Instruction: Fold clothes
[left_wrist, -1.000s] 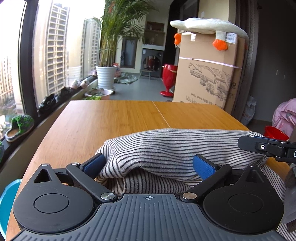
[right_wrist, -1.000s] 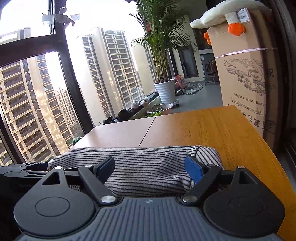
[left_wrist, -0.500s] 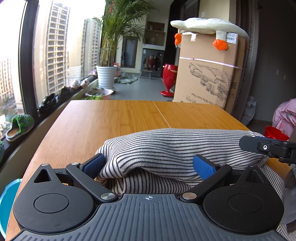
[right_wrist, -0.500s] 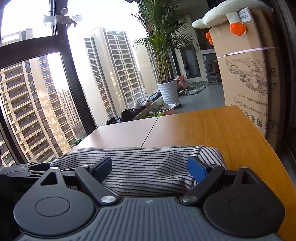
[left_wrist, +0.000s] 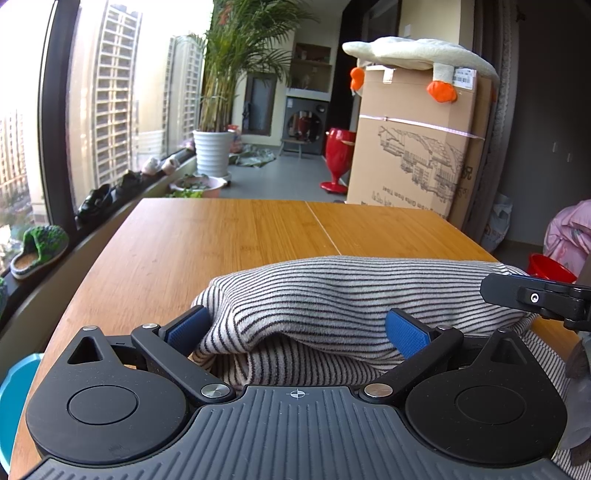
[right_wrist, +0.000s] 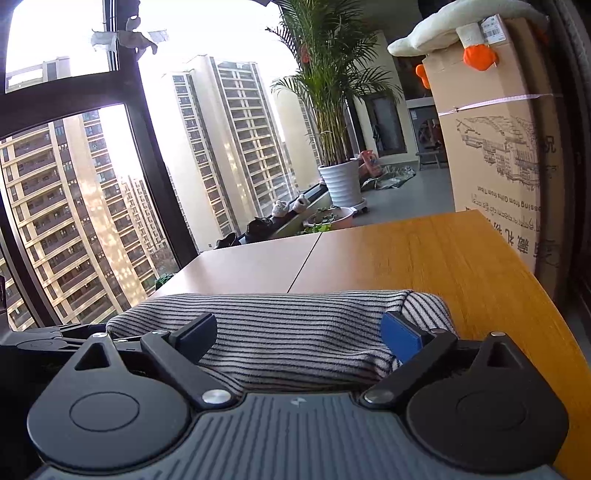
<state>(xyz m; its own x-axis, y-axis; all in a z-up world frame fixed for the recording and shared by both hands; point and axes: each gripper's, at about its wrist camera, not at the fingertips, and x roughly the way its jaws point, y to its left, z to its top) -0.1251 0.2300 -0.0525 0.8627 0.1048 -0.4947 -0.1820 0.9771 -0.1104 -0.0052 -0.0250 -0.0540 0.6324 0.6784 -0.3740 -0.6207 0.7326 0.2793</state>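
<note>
A folded grey-and-white striped garment lies on the near part of the wooden table. My left gripper stands wide open around its left end, with the blue pads beside the fabric and not squeezing it. In the right wrist view the same striped garment sits between the jaws of my right gripper. Those jaws are opening, and the pads are coming off the cloth. A finger of the right gripper shows at the right edge of the left view.
A tall cardboard box with a plush goose on top stands beyond the table's far right. A potted palm and a red stool are on the floor behind. A pink bundle and a red container lie right.
The right gripper's jaws have spread wider around the striped garment. The left gripper and the garment have stayed where they were.
</note>
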